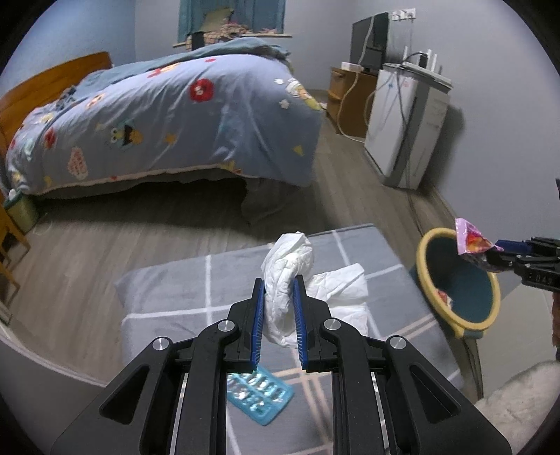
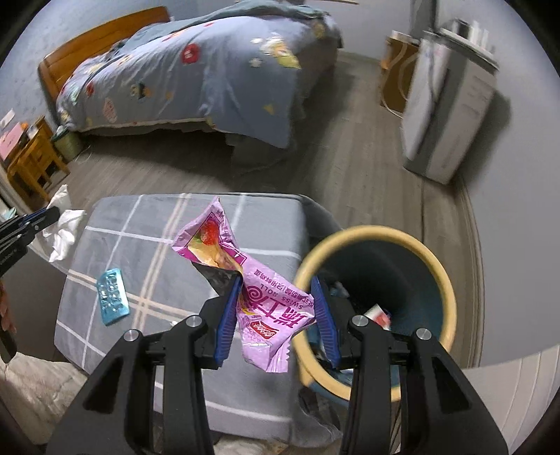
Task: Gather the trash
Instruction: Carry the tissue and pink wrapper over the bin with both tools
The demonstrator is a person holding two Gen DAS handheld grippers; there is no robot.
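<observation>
A bedroom with pale grey walls and a grey wood-plank floor. At the far left stands a bed with an orange wooden headboard under a blue cartoon-print duvet. A teal-curtained window sits behind it. Along the right wall are a white appliance, a wooden cabinet and a dark monitor. Nearest lies a grey checked cushion. Light is dim.

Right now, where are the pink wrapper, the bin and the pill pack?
pink wrapper (image 2: 266, 308): right wrist view, printed middle.
bin (image 2: 444, 273): right wrist view, yellow rim.
pill pack (image 1: 260, 395): left wrist view, foil face.
</observation>
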